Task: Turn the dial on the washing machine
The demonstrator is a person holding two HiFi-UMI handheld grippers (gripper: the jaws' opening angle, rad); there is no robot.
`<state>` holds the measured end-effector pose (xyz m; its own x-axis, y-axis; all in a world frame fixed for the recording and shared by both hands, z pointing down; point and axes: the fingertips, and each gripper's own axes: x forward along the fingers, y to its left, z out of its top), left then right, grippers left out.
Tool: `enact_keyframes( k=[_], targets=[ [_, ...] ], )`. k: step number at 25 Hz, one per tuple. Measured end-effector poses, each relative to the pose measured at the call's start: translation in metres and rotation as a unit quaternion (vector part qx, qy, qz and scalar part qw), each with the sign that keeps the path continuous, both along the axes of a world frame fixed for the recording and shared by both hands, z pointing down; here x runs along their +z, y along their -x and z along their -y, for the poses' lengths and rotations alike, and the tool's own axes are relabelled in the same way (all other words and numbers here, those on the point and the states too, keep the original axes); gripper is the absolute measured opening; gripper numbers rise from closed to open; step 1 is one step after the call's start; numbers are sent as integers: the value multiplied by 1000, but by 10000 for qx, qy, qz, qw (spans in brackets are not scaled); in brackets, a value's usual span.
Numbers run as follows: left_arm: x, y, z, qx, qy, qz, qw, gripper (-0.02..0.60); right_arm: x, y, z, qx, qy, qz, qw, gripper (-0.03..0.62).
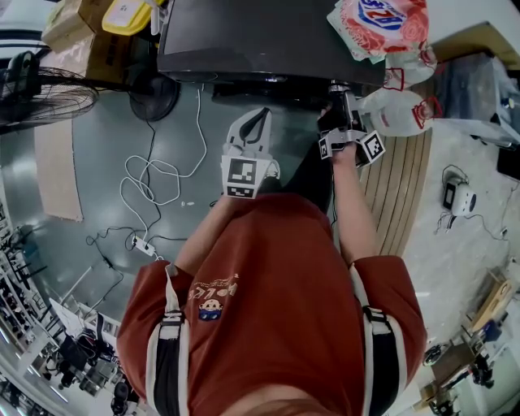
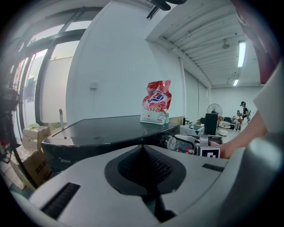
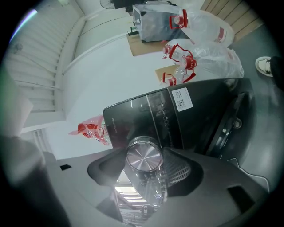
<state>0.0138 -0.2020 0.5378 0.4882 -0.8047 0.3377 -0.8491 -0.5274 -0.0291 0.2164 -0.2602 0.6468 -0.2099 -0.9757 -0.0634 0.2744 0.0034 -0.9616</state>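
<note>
The dark washing machine [image 1: 268, 36] stands in front of me, its glossy lid [image 2: 102, 131] broad in the left gripper view. Its round silver dial [image 3: 143, 155] sits on the front panel. My right gripper [image 3: 144, 162] is at the panel [image 1: 337, 89], its two jaws closed round the dial, one on each side. My left gripper [image 1: 258, 114] hangs in the air before the machine, left of the right one. Its dark pads [image 2: 143, 148] meet with nothing between them. From the left gripper view the dial [image 2: 170, 142] shows just ahead of the right gripper's marker cube.
A red and white detergent bag [image 1: 382, 24] rests on the machine's lid. Clear plastic bags with bottles [image 1: 402, 110] lie to the right by a wooden panel [image 1: 398, 187]. A fan [image 1: 41, 93], cardboard boxes [image 1: 81, 36] and white cables [image 1: 150, 183] occupy the floor at left.
</note>
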Motion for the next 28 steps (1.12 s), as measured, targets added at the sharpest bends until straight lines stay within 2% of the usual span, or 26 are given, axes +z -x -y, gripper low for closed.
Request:
enact_keyframes(
  k=[7, 17, 22, 28],
  targets=[
    [-3, 1, -1, 4, -32, -31, 10000, 11, 4, -9, -10, 143, 152, -21, 9998, 284],
    [-12, 6, -10, 61, -135, -187, 9997, 11, -5, 18, -41, -240, 252, -559, 9978, 282],
    [-19, 12, -15, 111, -212, -245, 9994, 11, -22, 44, -54, -601, 148, -1173, 9912, 279],
    [-24, 25, -23, 94, -253, -302, 9992, 11, -46, 72, -71, -1002, 69, -2286, 9683, 270]
  ],
)
